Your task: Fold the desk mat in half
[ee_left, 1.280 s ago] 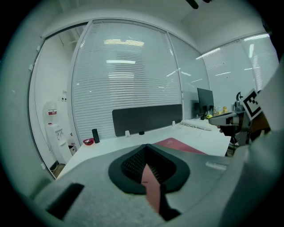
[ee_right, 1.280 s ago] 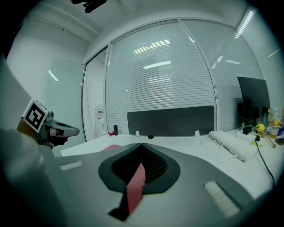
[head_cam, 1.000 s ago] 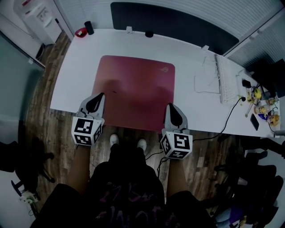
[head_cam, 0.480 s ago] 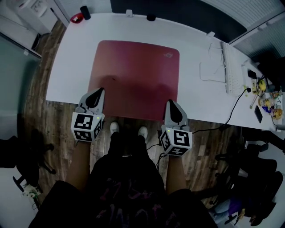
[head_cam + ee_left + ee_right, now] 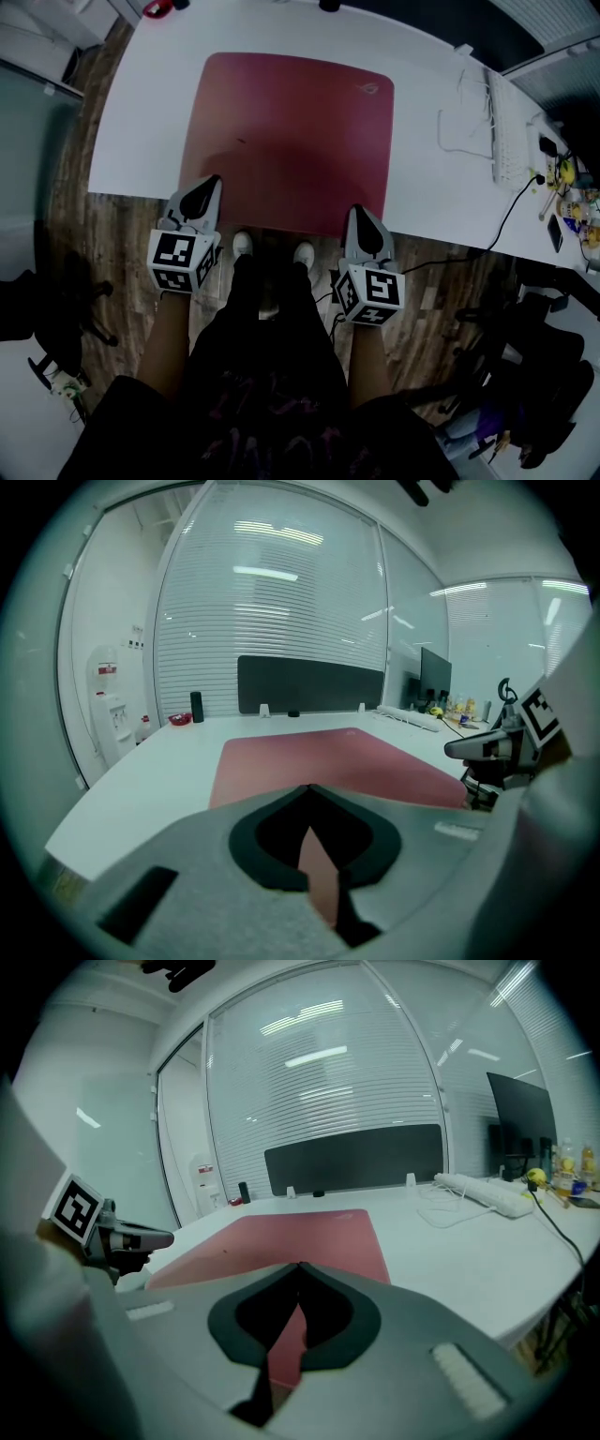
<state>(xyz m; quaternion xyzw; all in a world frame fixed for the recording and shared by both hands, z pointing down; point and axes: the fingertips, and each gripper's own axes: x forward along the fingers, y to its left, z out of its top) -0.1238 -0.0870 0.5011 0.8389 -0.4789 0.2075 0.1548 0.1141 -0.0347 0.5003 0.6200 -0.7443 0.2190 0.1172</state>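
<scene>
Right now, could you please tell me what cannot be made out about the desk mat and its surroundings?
Head view: the left tool and right tool cover parts of the desk mat's near edge; whether they touch it is unclear.
Head view: the red object is cut off by the top edge.
Head view: the mat's logo is too small to read.
Head view: the yellow items are too small to name.

From my feed, the flat dull-red rectangular desk mat (image 5: 291, 131) looks matt, probably cloth-faced. The white desk (image 5: 141, 112) under it is smooth with a slight sheen. The brown plank floor (image 5: 94, 253) shows wood grain.
</scene>
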